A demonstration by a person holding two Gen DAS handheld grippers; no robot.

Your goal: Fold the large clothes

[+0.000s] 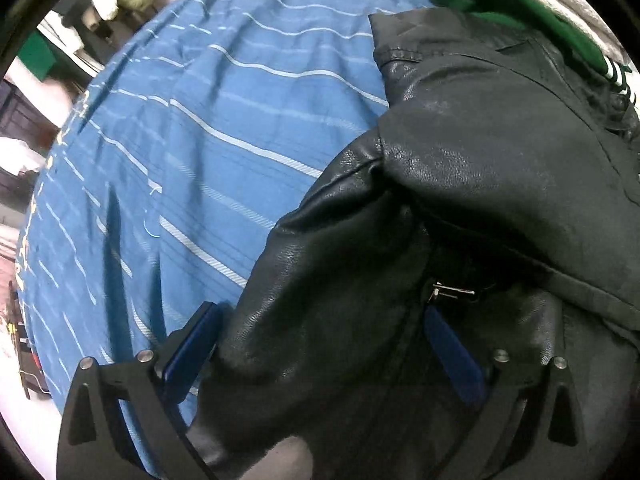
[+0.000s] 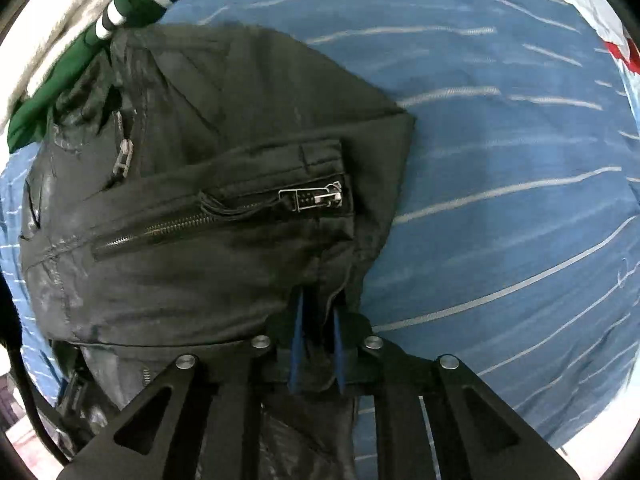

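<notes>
Black leather jacket (image 2: pixel 192 208) lies on the blue striped bedsheet (image 2: pixel 500 160), at 9 o'clock in your right view; right gripper (image 2: pixel 318 320) pinches only its edge, left gripper (image 1: pixel 320 344) gapes wide around the sleeve, so slick leather may slip free on lifting.

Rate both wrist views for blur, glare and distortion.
Left wrist view: heavy fisheye bending; jacket shows soft glare on its leather; bedspread mostly sharp, its left edge smeared. Right wrist view: same bending; stripes on the bedspread look streaked; the zipper is crisp; right gripper sits dark.
</notes>
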